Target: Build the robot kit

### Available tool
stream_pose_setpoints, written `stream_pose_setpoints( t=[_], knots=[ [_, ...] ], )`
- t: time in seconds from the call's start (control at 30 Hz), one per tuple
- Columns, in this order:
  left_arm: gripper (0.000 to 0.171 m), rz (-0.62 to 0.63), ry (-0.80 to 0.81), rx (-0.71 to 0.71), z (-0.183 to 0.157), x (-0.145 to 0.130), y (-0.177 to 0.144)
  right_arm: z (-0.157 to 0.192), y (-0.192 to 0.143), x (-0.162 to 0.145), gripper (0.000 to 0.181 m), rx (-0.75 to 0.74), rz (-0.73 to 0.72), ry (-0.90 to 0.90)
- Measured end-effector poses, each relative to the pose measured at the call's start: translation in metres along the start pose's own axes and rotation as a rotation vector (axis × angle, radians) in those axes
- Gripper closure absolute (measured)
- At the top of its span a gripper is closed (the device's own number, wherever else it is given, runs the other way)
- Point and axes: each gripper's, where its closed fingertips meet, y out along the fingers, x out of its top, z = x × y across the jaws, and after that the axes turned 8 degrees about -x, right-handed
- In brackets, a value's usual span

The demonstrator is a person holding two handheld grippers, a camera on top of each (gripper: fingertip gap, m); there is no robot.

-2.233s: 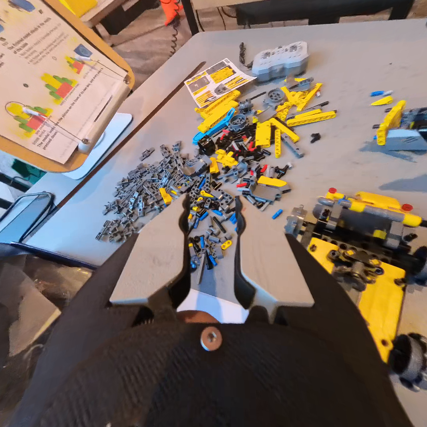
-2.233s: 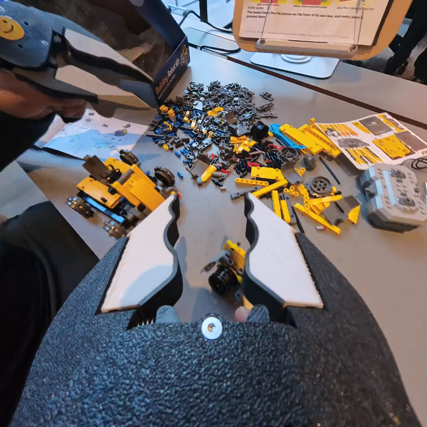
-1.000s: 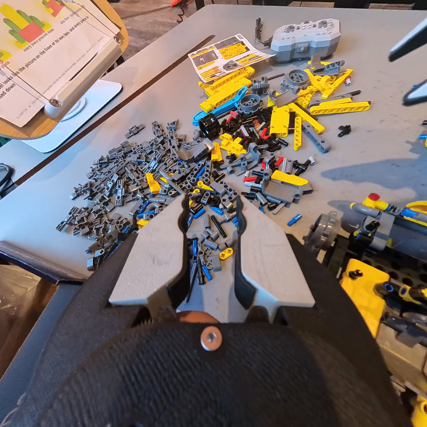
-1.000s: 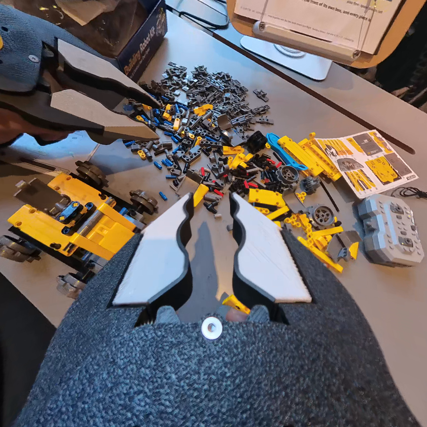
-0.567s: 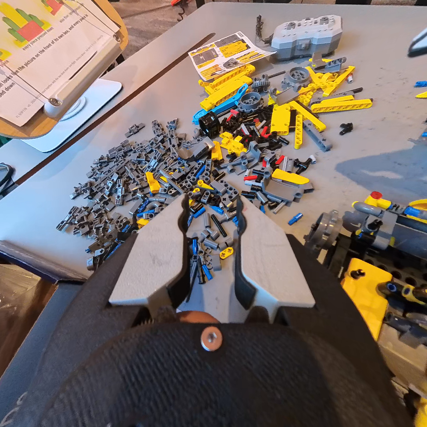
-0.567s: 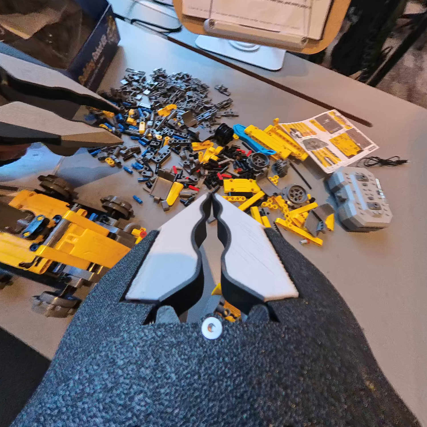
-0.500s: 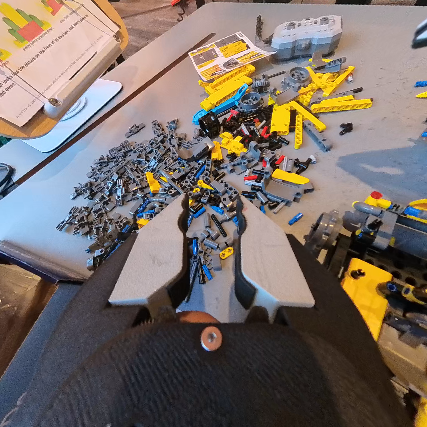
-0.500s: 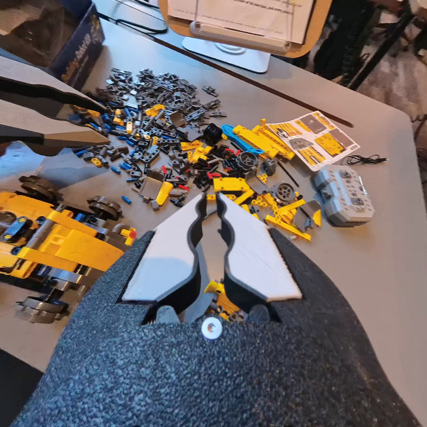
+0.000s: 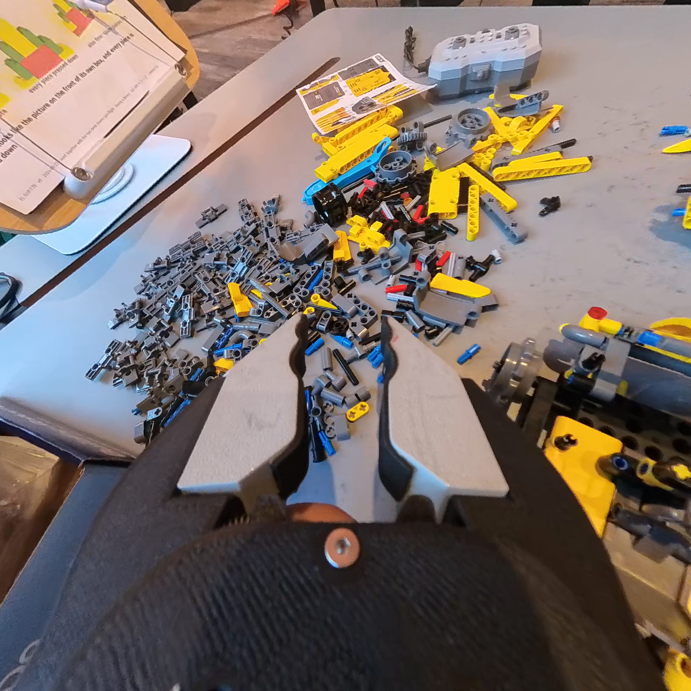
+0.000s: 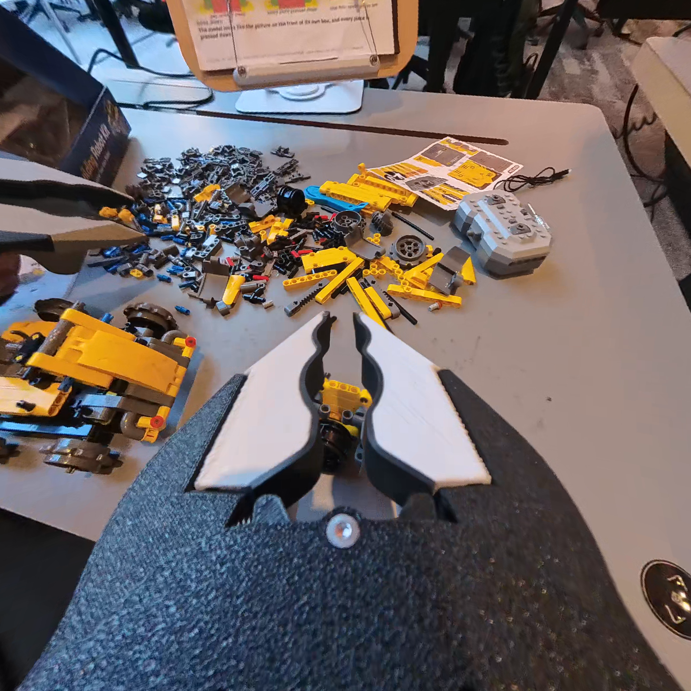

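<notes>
Parts pile [image 9: 336, 261] sprawls across the tabletop [image 9: 617, 243], and the left gripper [image 9: 342, 331] hangs over its near edge, fingers released, only loose pins below them. Right gripper [image 10: 342, 318] sits just short of the pile, tips narrowly apart, with a small yellow-black subassembly [image 10: 342, 396] in the hollow between its fingers. Gripped or merely lying beneath, can't tell. Half-built yellow vehicle [image 10: 101, 362] stands beside the pile, and a grey hub [image 10: 501, 228] lies at the pile's far end from it.

a grey table [image 10: 561, 374] fills the room's middle; grey carpet [image 10: 598, 56] lies beyond it, dark chair legs [image 10: 553, 45] standing there in warm, dim light.
</notes>
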Motion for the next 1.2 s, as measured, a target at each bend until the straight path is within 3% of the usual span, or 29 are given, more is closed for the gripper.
stream_pose_setpoints(
  t=[0.3, 0.43, 0.67, 0.77, 0.9, 1.2],
  knots=[
    [0.138, 0.005, -0.005, 0.005, 0.0, -0.003, 0.002, 0.015, 0.01, 0.0, 0.174, 0.035, 0.051, -0.072],
    [0.137, 0.0, -0.019, -0.011, -0.002, -0.002, 0.001, -0.014, 0.002, 0.001, 0.176, -0.047, 0.078, -0.118],
    [0.137, 0.005, -0.02, -0.001, 0.0, -0.004, 0.002, -0.065, -0.008, -0.04, 0.174, -0.148, 0.173, -0.085],
    [0.137, 0.001, -0.049, -0.004, 0.004, -0.006, 0.001, -0.078, -0.005, -0.052, 0.162, -0.158, 0.208, -0.068],
    [0.137, -0.01, -0.065, 0.005, 0.01, -0.004, -0.001, -0.085, 0.003, -0.066, 0.158, -0.13, 0.241, -0.058],
    [0.132, -0.034, -0.2, 0.03, 0.035, -0.011, -0.003, -0.078, 0.015, -0.051, 0.155, -0.042, 0.198, -0.093]
  ],
)
